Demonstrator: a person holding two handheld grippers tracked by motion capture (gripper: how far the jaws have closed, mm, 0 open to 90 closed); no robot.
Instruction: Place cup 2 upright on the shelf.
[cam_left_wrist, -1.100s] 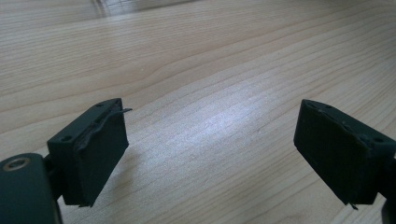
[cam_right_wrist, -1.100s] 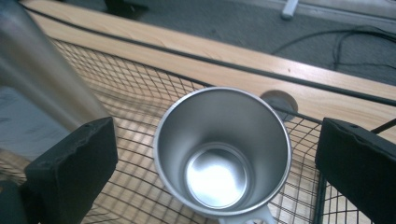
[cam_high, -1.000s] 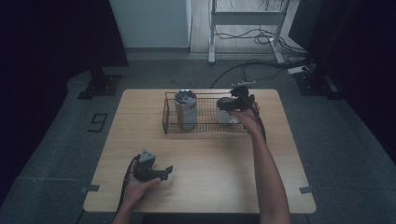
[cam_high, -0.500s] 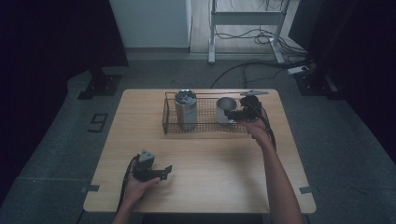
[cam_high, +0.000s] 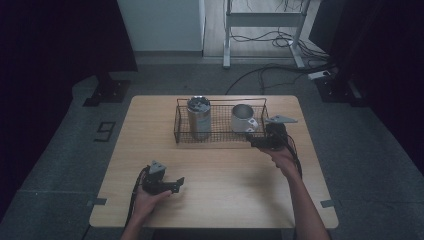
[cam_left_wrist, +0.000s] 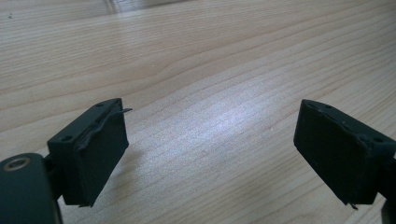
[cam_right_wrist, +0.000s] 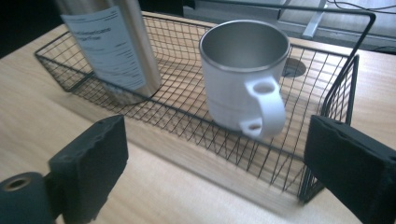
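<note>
white mug (cam_right_wrist: 243, 77) upright at right end of wire basket (cam_high: 220, 135), steel tumbler (cam_high: 199, 117) at its left | right gripper (cam_high: 261, 141) released, jaws wide, just near of basket wall, facing mug | left gripper (cam_high: 172, 185) released, low over near-left wooden table (cam_high: 220, 200) | grey floor, cables far

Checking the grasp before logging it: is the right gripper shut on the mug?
No, the right gripper stands open outside the wire basket, apart from the mug.

Left tongs (cam_high: 177, 183) low, gaping, right tongs (cam_high: 251, 141) outstretched, gaping
</note>
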